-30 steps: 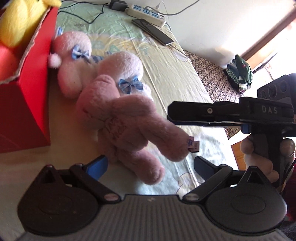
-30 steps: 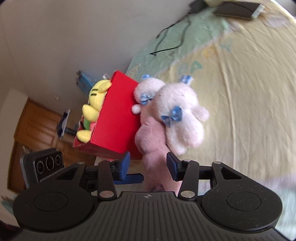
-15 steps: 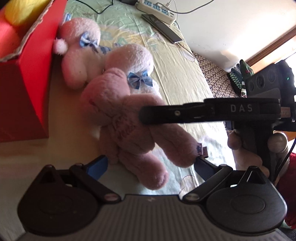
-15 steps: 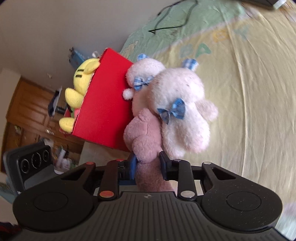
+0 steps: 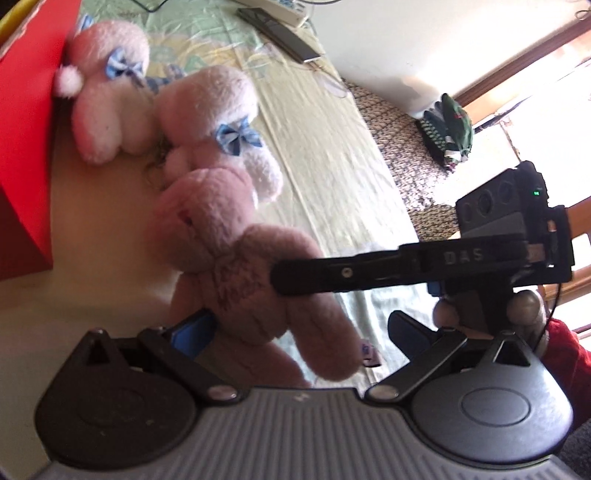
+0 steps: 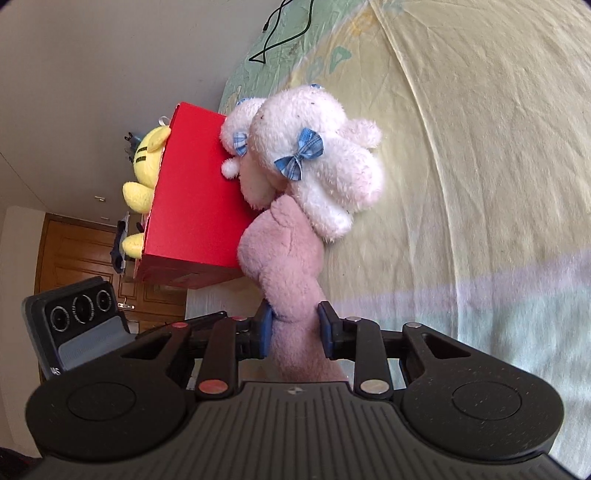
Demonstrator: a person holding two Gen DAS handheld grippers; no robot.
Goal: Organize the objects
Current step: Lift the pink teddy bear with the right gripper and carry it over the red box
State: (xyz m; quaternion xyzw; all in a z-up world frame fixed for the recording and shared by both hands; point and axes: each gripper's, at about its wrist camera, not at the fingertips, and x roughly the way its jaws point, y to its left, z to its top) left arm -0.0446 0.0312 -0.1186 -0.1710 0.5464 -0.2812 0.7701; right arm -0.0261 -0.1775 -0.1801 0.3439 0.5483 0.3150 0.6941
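While clamped on the pink plush bear (image 6: 284, 258), right gripper (image 6: 293, 325) with both blue pads pressed into the soft limb, jaws partly closed around it. Left gripper (image 5: 299, 332) spread wide, nothing between its fingers, hovering just beside the bear's lower half without pinching it.

Landmark: the red box (image 6: 192, 192), standing on the bed sheet (image 6: 480, 166). Against its side wall, the bear's head; touching the same wall farther back, a pale pink plush (image 5: 107, 99) with a blue bow. Between that one and the bear, a second pale plush with blue bow (image 6: 317, 158), leaning on the bear's head. Inside the box, poking above the rim, a yellow plush toy (image 6: 144, 173). Well away from the box, toward the wall, a phone (image 5: 280, 33) and a white power strip on the sheet.

Step in hand, by judgement: pickup of the bear for stowing in the box, grip secured but toy not clearly lifted off the sheet. Next move probably a lift clear of the neighbouring bow plush, then a carry up over the box rim and a release beside the yellow toy. Worth watching: soft limb slipping through the pads, dangling body snagging the rim or dragging the leaning plush along.
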